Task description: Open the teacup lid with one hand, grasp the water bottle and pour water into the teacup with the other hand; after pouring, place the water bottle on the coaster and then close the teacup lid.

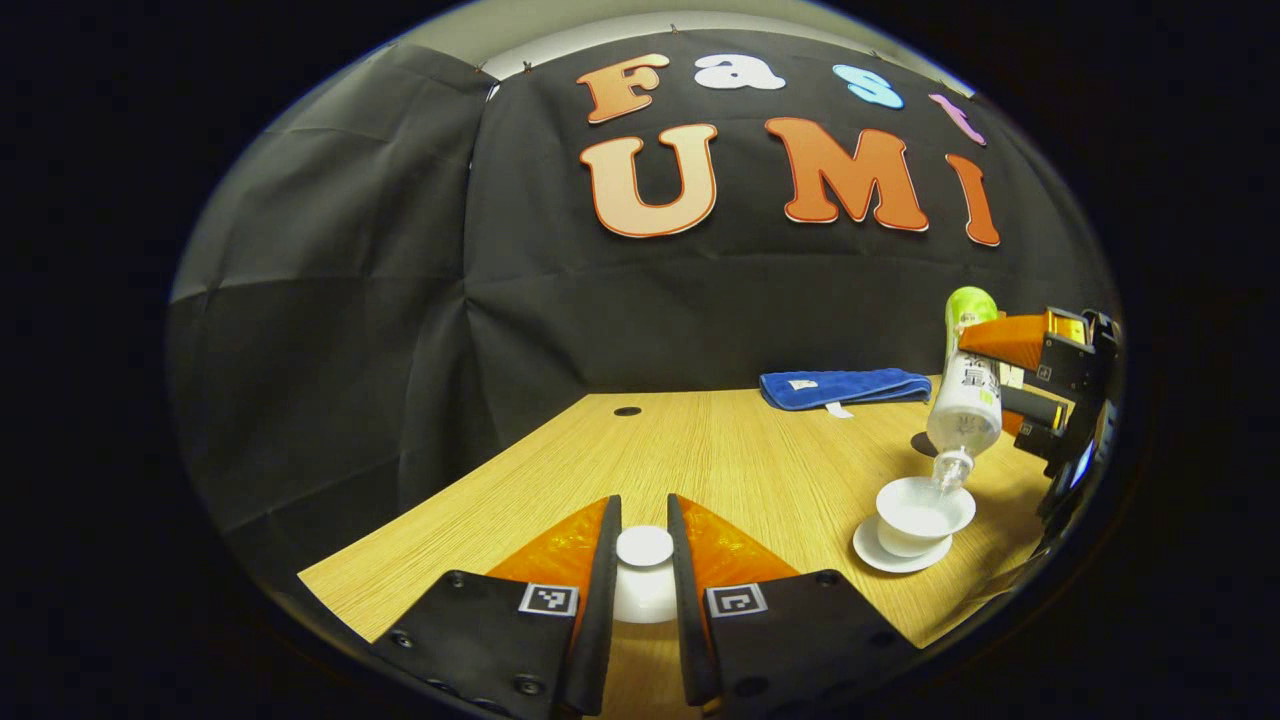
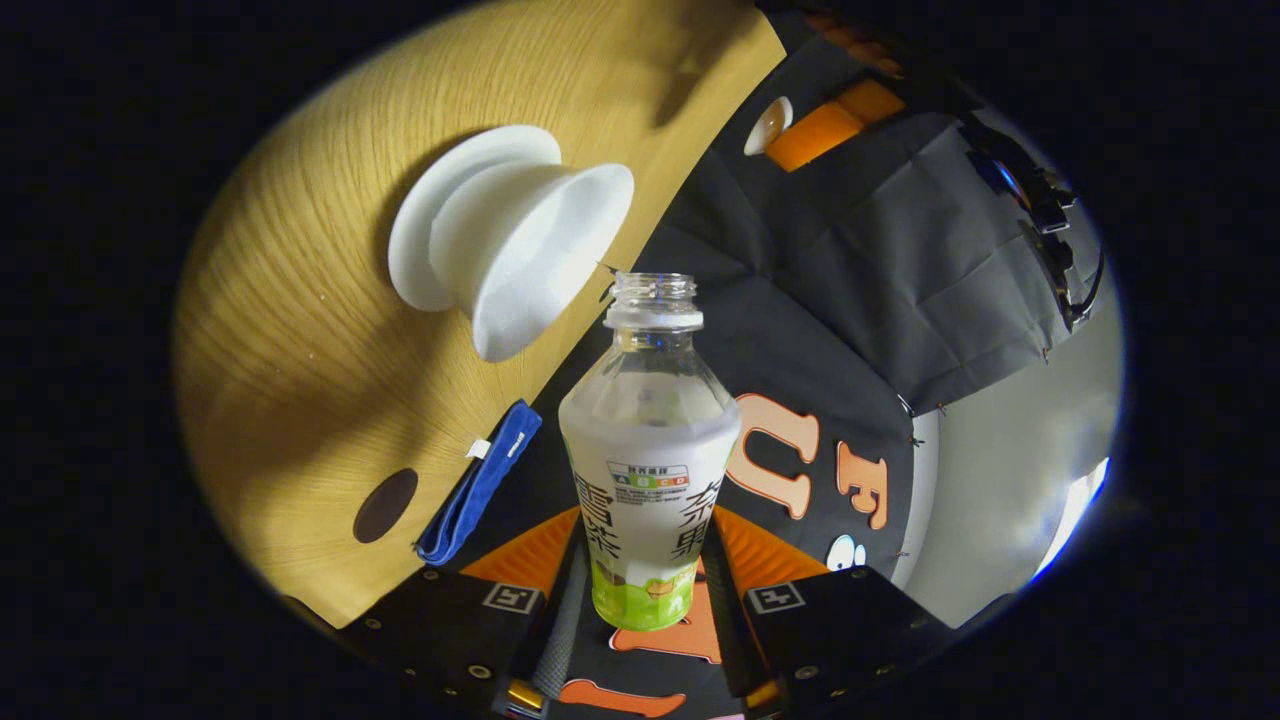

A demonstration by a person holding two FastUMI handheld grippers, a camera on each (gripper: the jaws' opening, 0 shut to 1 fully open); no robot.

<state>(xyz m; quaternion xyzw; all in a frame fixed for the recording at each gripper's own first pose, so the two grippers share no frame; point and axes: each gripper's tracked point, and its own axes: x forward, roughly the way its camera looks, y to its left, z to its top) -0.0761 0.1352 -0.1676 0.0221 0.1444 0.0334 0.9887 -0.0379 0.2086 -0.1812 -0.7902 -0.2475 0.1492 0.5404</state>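
The white teacup lid [image 1: 645,575] sits between my left gripper's [image 1: 643,515] fingers, which are shut on it low over the wooden table [image 1: 720,450]. At the right, the open white teacup [image 1: 925,510] stands on its saucer [image 1: 868,553]. The uncapped water bottle [image 1: 967,395] is tipped neck down, with its mouth just over the cup's rim. My right gripper [image 1: 1000,378] holds it by the body. In the right gripper view the bottle [image 2: 650,450] is clamped in the gripper [image 2: 648,560], pointing at the teacup [image 2: 530,250]. A dark round coaster [image 2: 385,505] lies beyond the cup.
A folded blue cloth [image 1: 840,387] lies at the table's far edge, near the coaster [image 1: 922,445]. A small round hole [image 1: 627,411] is in the tabletop at the back. The table's left edge [image 1: 440,490] runs diagonally. The black wall stands close behind.
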